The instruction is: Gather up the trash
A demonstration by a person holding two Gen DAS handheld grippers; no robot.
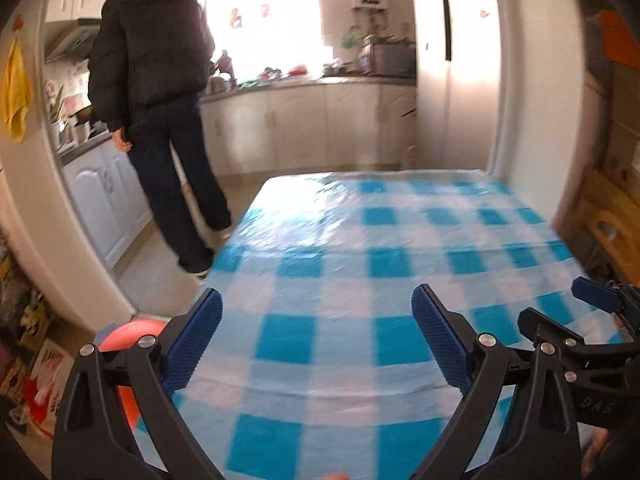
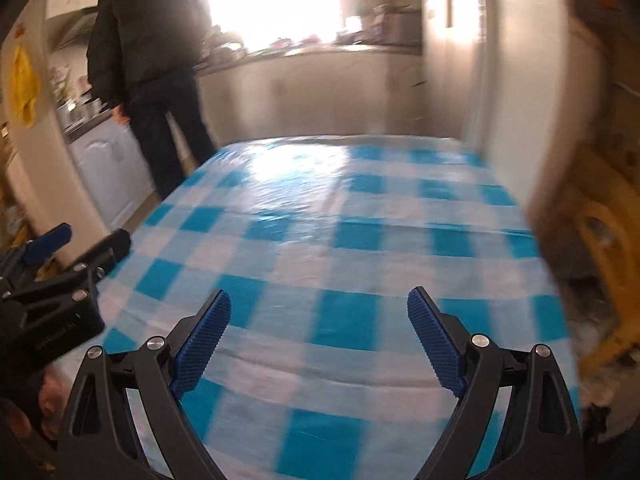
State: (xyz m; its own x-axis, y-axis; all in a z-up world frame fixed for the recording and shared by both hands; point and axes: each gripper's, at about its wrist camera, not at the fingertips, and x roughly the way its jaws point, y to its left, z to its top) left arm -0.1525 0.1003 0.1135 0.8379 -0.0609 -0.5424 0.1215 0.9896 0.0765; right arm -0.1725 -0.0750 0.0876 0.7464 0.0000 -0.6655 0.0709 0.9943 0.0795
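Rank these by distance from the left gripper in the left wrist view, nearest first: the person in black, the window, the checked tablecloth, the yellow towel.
From the left gripper:
1. Checked tablecloth, right under the open fingers.
2. Person in black, standing past the table's far left corner.
3. Window, at the back behind the counter.
Yellow towel, hanging far left: too close to call against the person.

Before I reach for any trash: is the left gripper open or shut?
Open. The left gripper shows its blue pads wide apart, with only the checked tablecloth visible between them.
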